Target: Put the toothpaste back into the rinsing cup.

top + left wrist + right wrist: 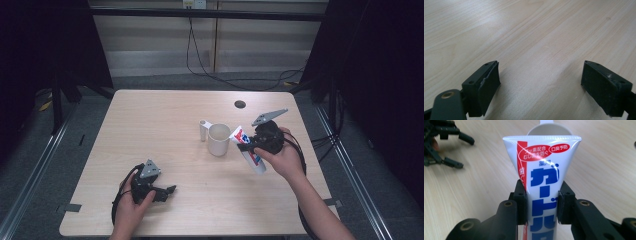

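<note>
The white plastic toothpaste tube with blue lettering and red labels point(541, 185) is clamped between the fingers of the right gripper point(542, 206): both black pads press on its sides about midway along its length, and its flat crimped end points away from the gripper camera. In the high view the tube point(248, 150) is held above the desk, tilted, with its upper end just beside the white plastic mug with a side handle point(218, 139); whether the two touch cannot be told. The mug stands upright near the middle of the pale wood-grain desk point(165, 120), and in the right gripper view its open rim point(549, 130) shows straight behind the tube's crimped end. Well apart, at the near left of the desk, the left gripper point(170, 190) rests low in the person's hand, its fingers point(487, 86) spread wide with bare desk between them.
</note>
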Demonstrator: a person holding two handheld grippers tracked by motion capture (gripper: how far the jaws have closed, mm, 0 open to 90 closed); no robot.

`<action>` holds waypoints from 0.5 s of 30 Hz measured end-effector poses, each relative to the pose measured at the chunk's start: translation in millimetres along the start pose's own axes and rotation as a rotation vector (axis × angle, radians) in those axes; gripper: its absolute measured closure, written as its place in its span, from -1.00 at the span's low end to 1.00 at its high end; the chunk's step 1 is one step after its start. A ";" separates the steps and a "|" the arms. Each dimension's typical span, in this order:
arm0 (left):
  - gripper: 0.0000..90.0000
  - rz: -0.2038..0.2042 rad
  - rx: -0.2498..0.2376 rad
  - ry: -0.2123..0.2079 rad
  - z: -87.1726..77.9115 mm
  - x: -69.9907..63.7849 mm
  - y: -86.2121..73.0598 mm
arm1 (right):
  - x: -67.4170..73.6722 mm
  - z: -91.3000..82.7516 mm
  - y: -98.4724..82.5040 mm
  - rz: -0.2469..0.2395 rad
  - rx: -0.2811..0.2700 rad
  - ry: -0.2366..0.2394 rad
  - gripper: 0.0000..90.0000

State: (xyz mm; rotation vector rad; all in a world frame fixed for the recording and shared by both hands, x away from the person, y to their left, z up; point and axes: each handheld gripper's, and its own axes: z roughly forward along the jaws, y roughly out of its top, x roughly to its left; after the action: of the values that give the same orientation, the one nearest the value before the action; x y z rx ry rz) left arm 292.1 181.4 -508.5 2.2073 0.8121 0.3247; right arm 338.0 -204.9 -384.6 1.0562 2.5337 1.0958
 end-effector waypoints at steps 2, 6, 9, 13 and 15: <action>-0.67 0.000 0.000 0.000 0.0 0.0 0.0 | -1.6 -3.4 1.2 0.013 -0.030 -0.002 0.50; -0.67 -0.002 0.000 -0.002 0.1 -0.1 0.0 | -4.8 -8.5 1.9 0.041 -0.084 -0.005 0.50; -0.67 0.000 0.000 0.000 0.0 0.0 0.0 | -5.6 -10.1 2.4 0.039 -0.107 -0.014 0.50; -0.67 0.000 0.000 0.000 0.0 0.0 0.0 | -5.7 -15.4 3.2 0.041 -0.171 -0.037 0.50; -0.67 0.000 0.000 0.000 0.0 0.0 0.0 | -5.0 -17.6 3.6 0.040 -0.209 -0.056 0.50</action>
State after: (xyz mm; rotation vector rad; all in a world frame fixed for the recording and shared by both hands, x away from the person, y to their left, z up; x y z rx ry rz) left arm 292.1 181.3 -508.5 2.2073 0.8122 0.3248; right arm 336.2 -216.5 -370.1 1.0692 2.3046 1.2896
